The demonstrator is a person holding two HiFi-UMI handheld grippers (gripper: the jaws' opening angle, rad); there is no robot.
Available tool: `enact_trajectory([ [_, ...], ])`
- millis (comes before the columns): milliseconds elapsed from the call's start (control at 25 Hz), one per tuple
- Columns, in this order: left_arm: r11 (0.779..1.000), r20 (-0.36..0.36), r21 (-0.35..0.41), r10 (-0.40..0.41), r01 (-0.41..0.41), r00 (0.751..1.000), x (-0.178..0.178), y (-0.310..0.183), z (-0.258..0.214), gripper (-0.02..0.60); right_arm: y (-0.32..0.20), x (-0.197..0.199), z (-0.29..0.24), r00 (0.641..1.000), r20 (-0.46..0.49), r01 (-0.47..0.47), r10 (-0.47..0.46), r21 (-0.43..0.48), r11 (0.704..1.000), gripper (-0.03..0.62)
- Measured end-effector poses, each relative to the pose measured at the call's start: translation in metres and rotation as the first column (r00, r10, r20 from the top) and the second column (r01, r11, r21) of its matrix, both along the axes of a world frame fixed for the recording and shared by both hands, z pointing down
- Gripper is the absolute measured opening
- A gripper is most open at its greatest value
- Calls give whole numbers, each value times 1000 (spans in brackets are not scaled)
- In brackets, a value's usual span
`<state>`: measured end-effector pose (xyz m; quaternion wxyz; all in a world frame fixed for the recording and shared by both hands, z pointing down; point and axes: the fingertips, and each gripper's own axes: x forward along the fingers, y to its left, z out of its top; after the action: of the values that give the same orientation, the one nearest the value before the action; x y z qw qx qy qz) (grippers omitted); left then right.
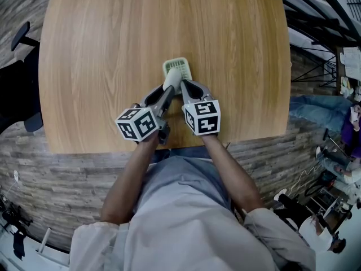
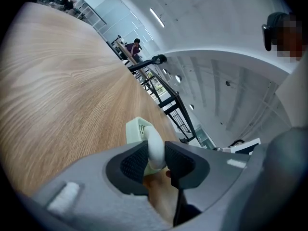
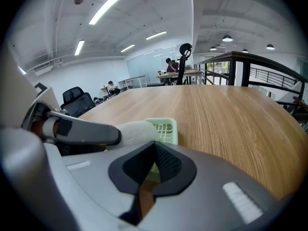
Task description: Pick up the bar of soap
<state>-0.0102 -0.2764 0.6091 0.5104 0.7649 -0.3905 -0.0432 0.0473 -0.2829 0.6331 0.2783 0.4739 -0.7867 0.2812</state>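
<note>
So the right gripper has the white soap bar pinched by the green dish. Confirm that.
Wrong gripper: the left gripper has the white soap bar pinched between its pads, by the green dish. The left gripper view shows it.

Bright even light from ceiling strips (image 3: 105, 7); soft shadows; fisheye edges, dark corners.

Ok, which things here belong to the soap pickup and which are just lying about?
In the job: bar of soap, clamped in the left gripper; green soap dish; right gripper at the dish; table.
Lying about: black office chair; metal railing; clutter on the floor.
</note>
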Motion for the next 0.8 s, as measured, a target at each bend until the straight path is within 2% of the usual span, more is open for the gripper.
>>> enact_trajectory([
  [320, 1000, -95, -13, -25, 24, 995, -5, -1, -5, 109, -1, 6, -7, 1000, 15, -18, 17, 15, 1000, 2],
  [480, 1000, -85, 0, -3, 3, 996, -5, 2, -10, 109, 1, 5, -13, 1000, 27, -13, 12, 28, 1000, 2],
  [800, 999, -110, 31, 34, -31, 993, -12, 6, -29, 109, 2, -4, -37, 998, 57, -12, 8, 68, 998, 2],
])
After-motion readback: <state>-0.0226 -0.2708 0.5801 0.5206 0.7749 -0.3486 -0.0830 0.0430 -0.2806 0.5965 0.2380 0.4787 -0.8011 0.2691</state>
